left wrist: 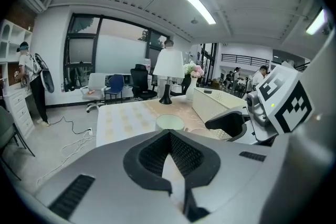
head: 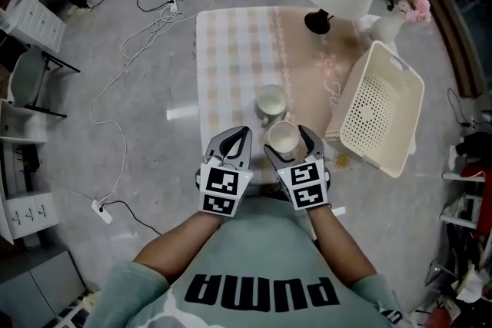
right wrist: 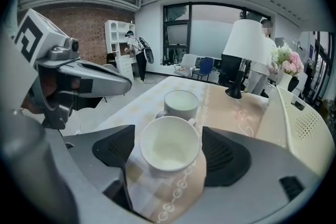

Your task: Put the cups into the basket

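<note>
Our right hand-held gripper (right wrist: 169,152) has its jaws spread wide on either side of the nearer cup (head: 283,138), which stands upright on the table (head: 231,57) close to the near edge, with the pads not visibly pressing it. Our left hand-held gripper (head: 238,138) sits just beside it to the left, jaws closed together on nothing. The second cup (head: 270,101) stands just behind the first, and the basket (head: 382,115) lies tilted at the table's right edge.
</note>
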`<action>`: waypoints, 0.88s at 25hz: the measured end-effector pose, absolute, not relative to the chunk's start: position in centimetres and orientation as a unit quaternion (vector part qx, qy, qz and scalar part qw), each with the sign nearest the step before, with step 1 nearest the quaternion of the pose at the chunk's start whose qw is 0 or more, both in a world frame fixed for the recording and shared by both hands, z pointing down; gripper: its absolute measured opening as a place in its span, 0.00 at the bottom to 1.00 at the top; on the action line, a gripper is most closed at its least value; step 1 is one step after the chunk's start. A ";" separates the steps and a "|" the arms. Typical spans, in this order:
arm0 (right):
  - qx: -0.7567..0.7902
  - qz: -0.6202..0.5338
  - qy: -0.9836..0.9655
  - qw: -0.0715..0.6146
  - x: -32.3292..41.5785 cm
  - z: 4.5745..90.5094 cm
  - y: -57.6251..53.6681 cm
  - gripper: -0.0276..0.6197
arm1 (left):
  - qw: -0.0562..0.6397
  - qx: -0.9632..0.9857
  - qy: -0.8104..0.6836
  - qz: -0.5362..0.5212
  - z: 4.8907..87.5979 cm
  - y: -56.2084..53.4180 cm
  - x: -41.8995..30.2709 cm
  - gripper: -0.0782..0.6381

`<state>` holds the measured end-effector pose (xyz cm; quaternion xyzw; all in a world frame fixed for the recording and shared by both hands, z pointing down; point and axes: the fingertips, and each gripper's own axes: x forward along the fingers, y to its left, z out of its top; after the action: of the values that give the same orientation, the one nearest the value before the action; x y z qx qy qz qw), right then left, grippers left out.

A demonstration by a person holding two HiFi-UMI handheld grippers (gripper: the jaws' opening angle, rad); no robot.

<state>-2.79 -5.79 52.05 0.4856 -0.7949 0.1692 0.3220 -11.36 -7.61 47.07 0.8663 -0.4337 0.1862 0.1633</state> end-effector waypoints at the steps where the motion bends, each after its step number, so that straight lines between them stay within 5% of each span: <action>1: 0.489 0.168 -0.791 0.327 -2.7 52.2 -5.9 0.63 | 0.163 0.869 -0.430 0.184 47.1 -7.7 -11.4 0.11; 22: 0.446 0.162 -0.799 0.369 -3.1 54.0 -6.5 0.64 | 0.169 0.848 -0.456 0.211 48.5 -7.9 -11.3 0.11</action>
<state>-3.12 -6.50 54.03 0.4459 -0.7994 0.1621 0.3685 -11.33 -7.94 48.54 0.8477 -0.4564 0.2111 0.1692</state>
